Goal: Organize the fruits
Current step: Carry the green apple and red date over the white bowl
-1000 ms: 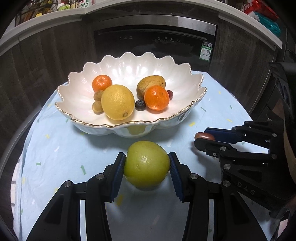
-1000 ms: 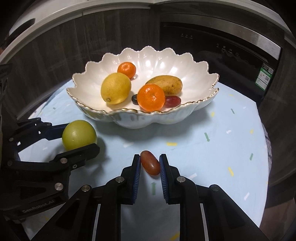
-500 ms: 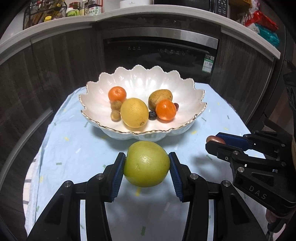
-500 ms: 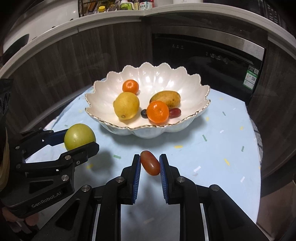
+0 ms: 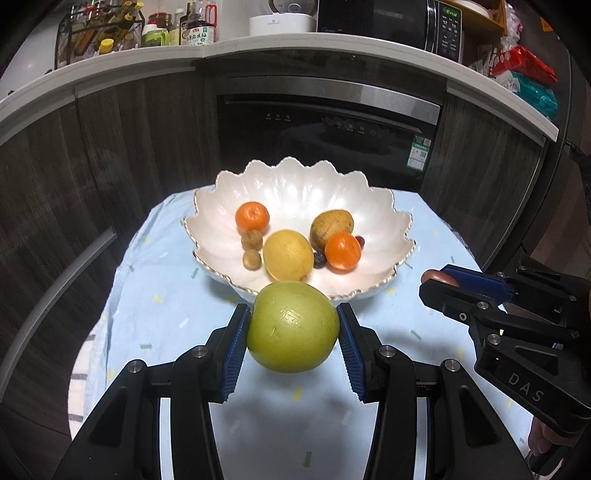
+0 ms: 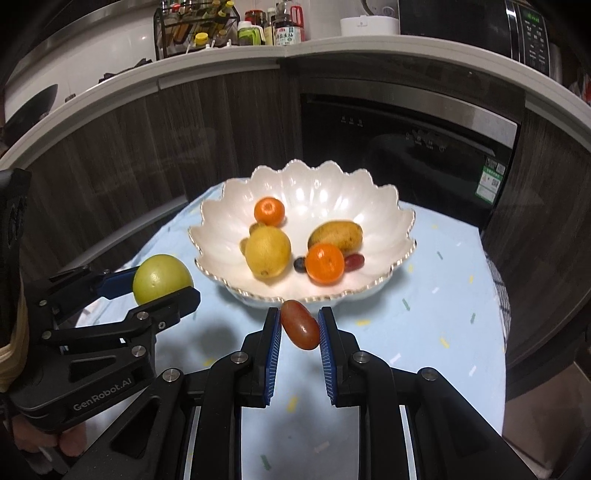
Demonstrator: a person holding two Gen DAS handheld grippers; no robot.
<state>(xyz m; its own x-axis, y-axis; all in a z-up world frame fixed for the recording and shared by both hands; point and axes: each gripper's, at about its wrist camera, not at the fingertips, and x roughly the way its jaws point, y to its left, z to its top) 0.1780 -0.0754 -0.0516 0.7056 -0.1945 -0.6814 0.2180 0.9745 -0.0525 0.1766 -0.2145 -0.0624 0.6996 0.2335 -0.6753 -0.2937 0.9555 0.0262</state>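
Observation:
My left gripper (image 5: 293,326) is shut on a large green round fruit (image 5: 293,326) and holds it above the table, just in front of the white scalloped bowl (image 5: 391,221). My right gripper (image 6: 300,329) is shut on a small red grape (image 6: 300,329), also raised before the bowl (image 6: 399,221). The bowl holds a lemon (image 5: 288,254), two oranges (image 5: 252,217), a brown-yellow mango (image 5: 331,223), small brown fruits (image 5: 252,240) and dark grapes (image 5: 319,259). The right gripper with its grape shows in the left view (image 5: 437,278); the left gripper with the green fruit (image 6: 162,278) shows in the right view.
The bowl stands on a table with a light blue cloth (image 5: 155,295). Behind it are dark cabinets and a built-in appliance (image 5: 328,125). A counter above carries bottles (image 5: 184,33) and a microwave (image 5: 406,22). The table edges drop off left and right.
Both grippers have risen and pulled back with their fruits; the bowl now looks smaller and farther, and the counter top has come into view.

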